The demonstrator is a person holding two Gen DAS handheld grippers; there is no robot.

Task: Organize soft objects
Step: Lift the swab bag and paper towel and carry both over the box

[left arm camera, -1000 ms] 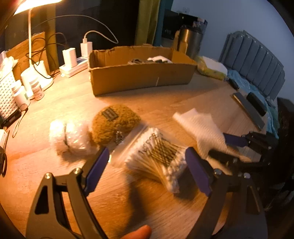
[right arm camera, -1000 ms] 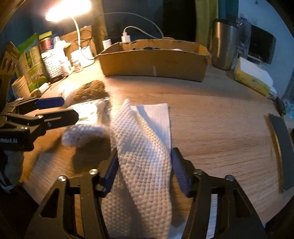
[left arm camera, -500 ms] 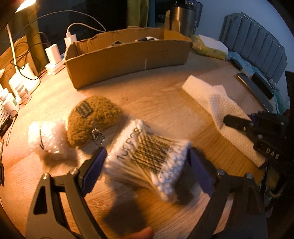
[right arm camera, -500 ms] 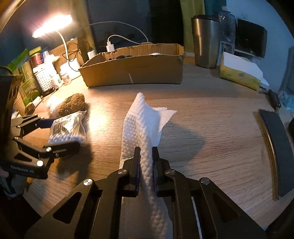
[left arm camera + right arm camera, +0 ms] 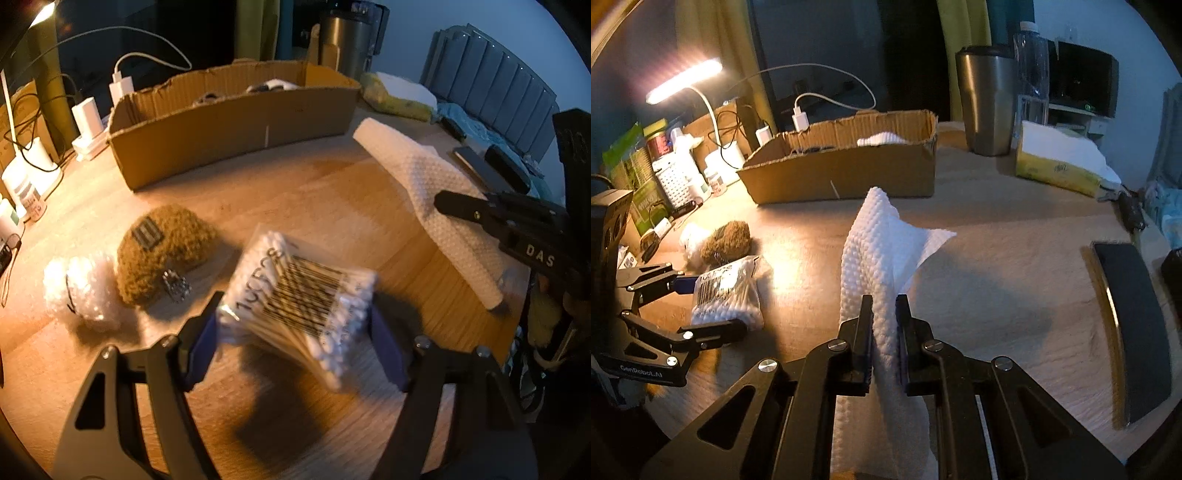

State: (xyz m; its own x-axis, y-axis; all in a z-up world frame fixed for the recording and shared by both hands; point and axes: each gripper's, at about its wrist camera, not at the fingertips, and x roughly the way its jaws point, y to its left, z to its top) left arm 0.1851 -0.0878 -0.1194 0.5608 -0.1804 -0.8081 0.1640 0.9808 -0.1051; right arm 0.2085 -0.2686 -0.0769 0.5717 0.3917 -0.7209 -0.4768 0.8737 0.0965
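My left gripper (image 5: 295,332) is shut on a clear bag of cotton swabs (image 5: 303,295) and holds it just above the wooden table; the bag also shows in the right wrist view (image 5: 724,295). My right gripper (image 5: 884,325) is shut on a white paper towel (image 5: 882,251), bunched and lifted at the pinch; in the left wrist view the towel (image 5: 424,181) lies to the right. A brown fuzzy pouch (image 5: 162,247) and a white fluffy item (image 5: 79,288) lie left of the bag. A cardboard box (image 5: 236,125) stands behind them.
A steel tumbler (image 5: 984,103) and a tissue pack (image 5: 1060,162) stand behind the box on the right. A dark flat case (image 5: 1130,325) lies at the right edge. A lamp (image 5: 683,81), chargers, cables and bottles crowd the back left.
My left gripper closed on the swab bag and raised it. My right gripper shut on the paper towel and lifted its pinched part off the table.
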